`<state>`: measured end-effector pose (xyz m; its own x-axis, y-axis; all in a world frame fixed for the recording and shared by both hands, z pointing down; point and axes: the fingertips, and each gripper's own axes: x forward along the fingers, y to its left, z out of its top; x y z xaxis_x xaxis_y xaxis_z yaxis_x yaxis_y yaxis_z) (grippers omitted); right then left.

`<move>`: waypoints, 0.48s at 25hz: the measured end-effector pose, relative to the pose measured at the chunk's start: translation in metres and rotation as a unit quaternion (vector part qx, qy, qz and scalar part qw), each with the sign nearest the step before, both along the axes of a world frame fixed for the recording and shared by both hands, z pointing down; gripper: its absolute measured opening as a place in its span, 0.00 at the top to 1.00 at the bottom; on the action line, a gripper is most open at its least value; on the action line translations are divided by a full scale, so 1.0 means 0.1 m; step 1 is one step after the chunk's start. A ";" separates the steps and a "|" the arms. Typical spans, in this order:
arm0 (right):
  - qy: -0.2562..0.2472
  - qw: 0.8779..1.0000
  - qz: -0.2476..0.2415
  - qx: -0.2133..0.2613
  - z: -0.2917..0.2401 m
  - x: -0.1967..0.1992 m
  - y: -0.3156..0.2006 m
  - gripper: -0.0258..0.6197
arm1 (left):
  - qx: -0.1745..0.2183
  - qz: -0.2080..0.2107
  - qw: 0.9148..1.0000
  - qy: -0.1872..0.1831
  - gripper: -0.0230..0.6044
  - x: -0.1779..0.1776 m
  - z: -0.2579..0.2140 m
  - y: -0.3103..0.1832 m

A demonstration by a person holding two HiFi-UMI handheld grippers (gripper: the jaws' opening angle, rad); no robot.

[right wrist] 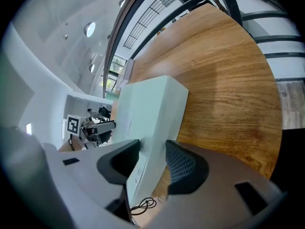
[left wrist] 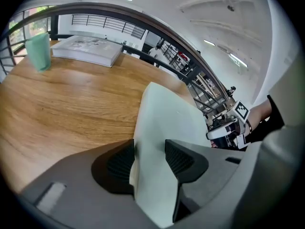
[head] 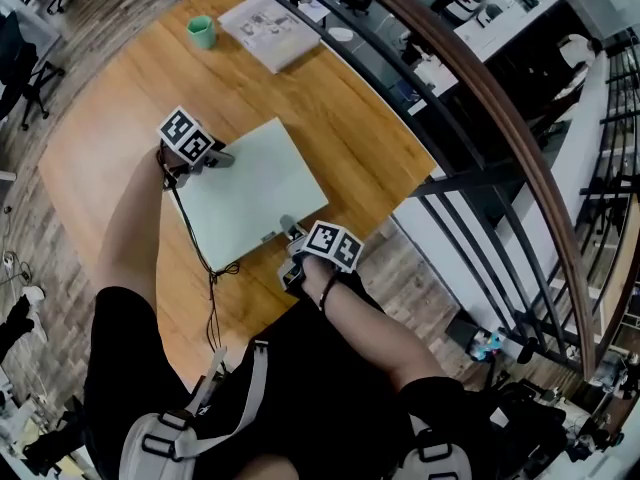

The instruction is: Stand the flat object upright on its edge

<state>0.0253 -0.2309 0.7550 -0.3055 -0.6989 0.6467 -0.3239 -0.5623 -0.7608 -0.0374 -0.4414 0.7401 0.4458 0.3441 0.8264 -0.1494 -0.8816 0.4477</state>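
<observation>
While between both grippers [head: 224,158] [head: 290,231], flat board [head: 245,193]

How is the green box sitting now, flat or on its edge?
Flat, or nearly: the box shows its broad face upward, left gripper and right gripper clamped on opposite sides.

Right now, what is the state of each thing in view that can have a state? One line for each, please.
left tongs: shut on one end of the flat object.
right tongs: shut on its other end.
flat object: held at both ends, broad face up, not yet upright.
cup: upright on the table; its contents cannot be seen.
book: closed, lying flat.
</observation>
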 end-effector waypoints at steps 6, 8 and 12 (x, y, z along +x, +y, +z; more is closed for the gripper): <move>0.008 0.999 -0.040 -0.005 -0.01 0.04 0.02 0.70 | 0.043 -0.008 0.999 0.002 0.66 -0.02 -0.06 0.04; 0.023 0.998 -0.051 -0.011 -0.02 0.08 0.03 0.70 | 0.045 -0.021 0.999 -0.007 0.66 -0.05 -0.07 0.08; 0.045 0.995 -0.086 -0.004 -0.14 0.14 0.06 0.71 | 0.071 -0.042 0.997 0.002 0.66 -0.08 -0.32 0.16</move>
<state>0.0397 -0.2254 0.7405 -0.3607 -0.6359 0.6822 -0.4829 -0.4984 -0.7200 -0.0459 -0.4251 0.7081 0.4714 0.1856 0.8622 -0.2233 -0.9206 0.3203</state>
